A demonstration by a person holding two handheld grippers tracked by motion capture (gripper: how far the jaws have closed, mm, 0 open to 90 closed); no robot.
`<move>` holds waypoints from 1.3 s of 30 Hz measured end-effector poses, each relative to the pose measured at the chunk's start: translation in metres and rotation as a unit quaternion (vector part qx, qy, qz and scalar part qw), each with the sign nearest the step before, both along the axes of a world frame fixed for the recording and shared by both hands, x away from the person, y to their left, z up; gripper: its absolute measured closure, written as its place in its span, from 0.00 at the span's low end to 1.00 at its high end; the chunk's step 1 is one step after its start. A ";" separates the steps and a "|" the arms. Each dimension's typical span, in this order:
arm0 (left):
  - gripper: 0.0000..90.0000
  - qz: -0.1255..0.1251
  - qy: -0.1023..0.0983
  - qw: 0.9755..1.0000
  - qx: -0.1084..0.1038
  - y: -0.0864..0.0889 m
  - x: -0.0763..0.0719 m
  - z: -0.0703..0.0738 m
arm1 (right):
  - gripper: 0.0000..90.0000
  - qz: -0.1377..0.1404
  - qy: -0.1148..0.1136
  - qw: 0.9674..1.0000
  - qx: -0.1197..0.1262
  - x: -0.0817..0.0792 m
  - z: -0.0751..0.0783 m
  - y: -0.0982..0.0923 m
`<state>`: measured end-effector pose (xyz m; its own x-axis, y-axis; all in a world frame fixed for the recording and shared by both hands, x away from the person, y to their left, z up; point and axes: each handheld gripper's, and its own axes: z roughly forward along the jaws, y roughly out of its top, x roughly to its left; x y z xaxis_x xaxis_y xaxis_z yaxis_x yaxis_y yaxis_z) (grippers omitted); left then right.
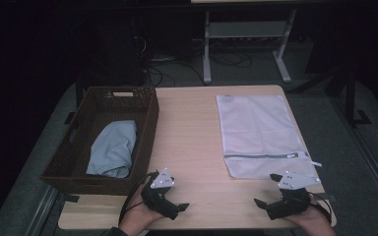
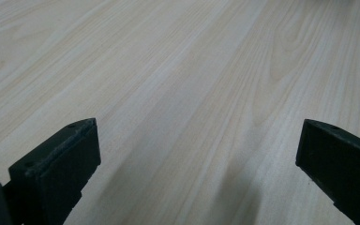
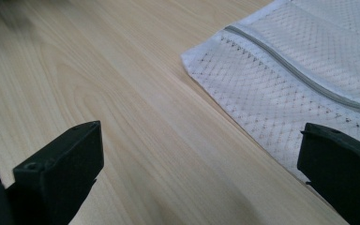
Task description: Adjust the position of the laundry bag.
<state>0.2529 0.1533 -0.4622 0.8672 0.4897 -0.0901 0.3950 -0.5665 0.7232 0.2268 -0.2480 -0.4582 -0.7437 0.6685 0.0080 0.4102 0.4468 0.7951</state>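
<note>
The mesh laundry bag (image 1: 262, 133) lies flat on the right half of the table (image 1: 187, 128), its grey zipper (image 3: 304, 77) running across the end nearest us, and our right gripper (image 1: 271, 192) hangs just beside that near corner with its jaws wide apart and nothing between them. Our left gripper (image 1: 173, 195) rests low over bare wood at the near edge, jaws likewise spread and empty, close to the wicker basket (image 1: 145, 115) that holds a folded light-blue cloth (image 1: 113, 147). We judge the main risk to be the bag itself: the mesh is thin and lies flush on the wood, so a jaw may slide over it and pinch nothing, or catch both layers and keep the mouth closed. A pull on one corner may drag the whole bag toward the table edge. We also cannot tell whether the zipper is open, so reaching for the cloth first could leave us with nowhere to put it.
</note>
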 end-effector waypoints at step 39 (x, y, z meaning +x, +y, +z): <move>0.00 -0.026 -0.002 1.000 -0.001 -0.008 0.005 -0.002 | 0.00 -0.037 -0.030 0.999 0.025 0.036 0.007 -0.005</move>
